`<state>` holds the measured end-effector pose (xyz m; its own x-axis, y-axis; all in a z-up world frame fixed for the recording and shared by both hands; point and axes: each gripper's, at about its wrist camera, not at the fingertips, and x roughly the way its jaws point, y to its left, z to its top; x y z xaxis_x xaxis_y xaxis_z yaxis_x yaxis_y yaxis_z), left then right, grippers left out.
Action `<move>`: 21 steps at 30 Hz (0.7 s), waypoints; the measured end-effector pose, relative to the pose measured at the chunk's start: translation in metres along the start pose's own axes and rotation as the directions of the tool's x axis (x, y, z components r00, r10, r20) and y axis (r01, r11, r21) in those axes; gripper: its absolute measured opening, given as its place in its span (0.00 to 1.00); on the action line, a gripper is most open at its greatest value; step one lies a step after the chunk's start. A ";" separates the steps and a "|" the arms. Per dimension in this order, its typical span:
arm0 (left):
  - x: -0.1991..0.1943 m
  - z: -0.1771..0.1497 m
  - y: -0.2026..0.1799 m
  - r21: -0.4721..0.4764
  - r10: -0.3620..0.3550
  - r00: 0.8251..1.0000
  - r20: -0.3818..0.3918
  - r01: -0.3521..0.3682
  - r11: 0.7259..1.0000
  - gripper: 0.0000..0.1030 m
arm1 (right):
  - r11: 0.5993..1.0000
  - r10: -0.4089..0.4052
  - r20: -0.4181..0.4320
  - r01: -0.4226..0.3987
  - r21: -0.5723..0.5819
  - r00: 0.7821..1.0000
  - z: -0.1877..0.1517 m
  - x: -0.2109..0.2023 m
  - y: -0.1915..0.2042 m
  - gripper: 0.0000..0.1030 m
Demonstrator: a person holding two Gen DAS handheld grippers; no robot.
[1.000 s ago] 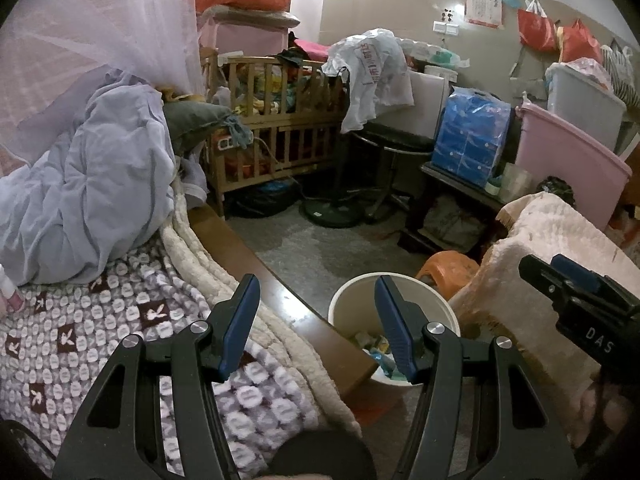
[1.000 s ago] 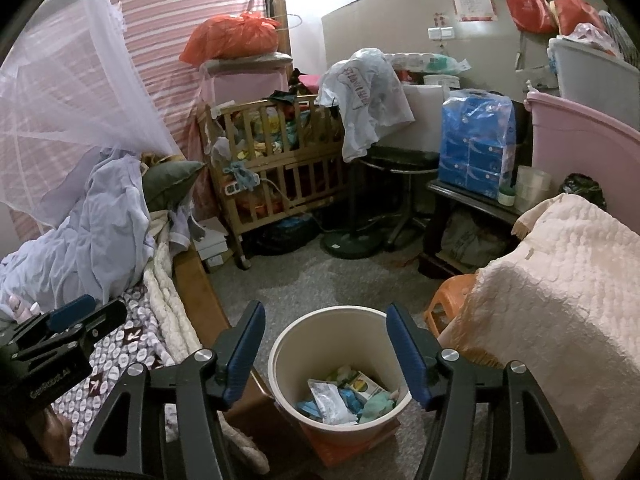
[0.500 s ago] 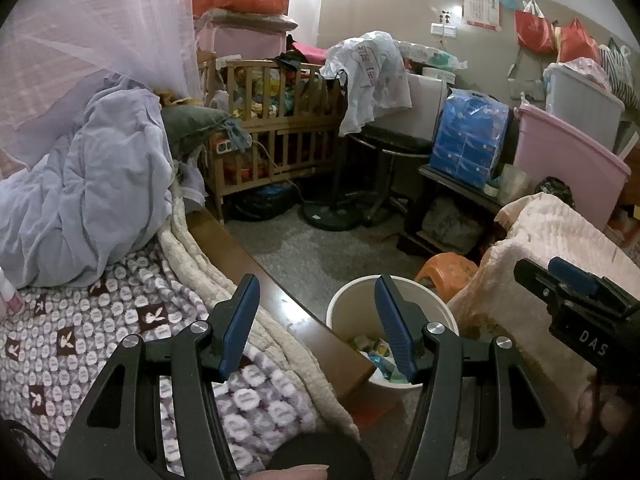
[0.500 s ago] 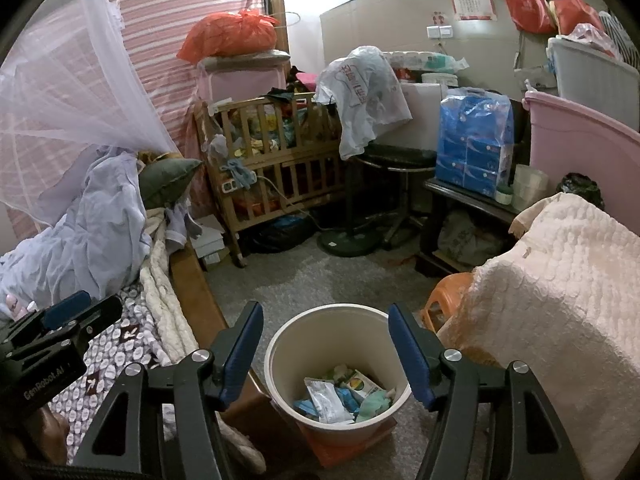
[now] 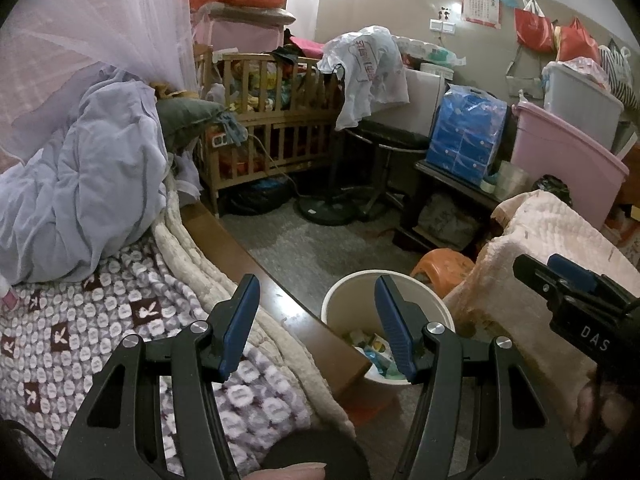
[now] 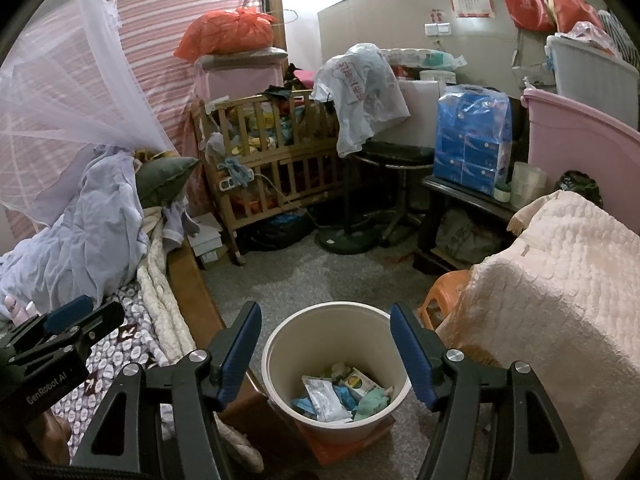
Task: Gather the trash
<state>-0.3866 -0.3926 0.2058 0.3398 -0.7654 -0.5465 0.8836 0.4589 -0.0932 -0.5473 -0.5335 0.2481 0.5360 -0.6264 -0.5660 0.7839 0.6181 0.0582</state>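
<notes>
A cream trash bucket (image 6: pixel 280 344) stands on the floor between the bed and a covered chair; it also shows in the left wrist view (image 5: pixel 344 292). Inside it lie several wrappers and packets (image 6: pixel 340 394). My right gripper (image 6: pixel 326 344) is open and empty, held above the bucket's mouth. My left gripper (image 5: pixel 316 312) is open and empty, over the bed's wooden edge (image 5: pixel 256 268), left of the bucket. Each gripper shows at the side of the other's view: the right in the left wrist view (image 5: pixel 576 300), the left in the right wrist view (image 6: pixel 60 336).
A bed with a patterned blanket (image 5: pixel 80 332) and bunched lilac sheet (image 5: pixel 88 184) is on the left. A cream quilted cover (image 6: pixel 552 304) drapes furniture on the right, beside an orange stool (image 6: pixel 444 292). A wooden crib (image 6: pixel 276 156), fan base (image 6: pixel 348 238) and pink tub (image 6: pixel 580 140) stand behind.
Both grippers have drifted slightly; the bucket sits a little lower and closer in the right wrist view. Both stay open and empty.
</notes>
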 end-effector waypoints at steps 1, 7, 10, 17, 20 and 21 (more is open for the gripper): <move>0.000 0.000 -0.001 0.000 -0.001 1.000 -0.001 0.001 1.000 0.57 | 1.000 -0.001 0.000 0.001 0.000 1.000 0.000 0.000 0.000 0.63; 0.001 -0.002 -0.002 -0.001 -0.008 1.000 -0.002 0.008 1.000 0.57 | 1.000 -0.001 -0.001 0.001 0.001 1.000 0.001 0.000 0.001 0.63; 0.002 -0.003 -0.002 -0.003 -0.011 1.000 -0.005 0.011 1.000 0.57 | 1.000 -0.001 -0.006 0.001 0.003 1.000 -0.001 0.001 -0.003 0.63; 0.004 -0.003 -0.002 -0.004 -0.018 1.000 -0.009 0.018 1.000 0.57 | 1.000 -0.002 -0.009 0.002 0.005 1.000 -0.004 0.002 -0.006 0.64; 0.004 -0.004 -0.003 -0.002 -0.022 1.000 -0.012 0.022 1.000 0.57 | 1.000 -0.002 -0.011 0.002 0.004 1.000 -0.003 0.002 -0.005 0.64; 0.004 -0.004 -0.004 -0.002 -0.024 1.000 -0.014 0.024 1.000 0.57 | 1.000 -0.003 -0.013 0.003 0.005 1.000 -0.004 0.001 -0.007 0.64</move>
<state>-0.3897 -0.3959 0.2003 0.3138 -0.7701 -0.5554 0.8910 0.4410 -0.1081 -0.5536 -0.5370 0.2437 0.5297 -0.6220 -0.5766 0.7871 0.6139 0.0608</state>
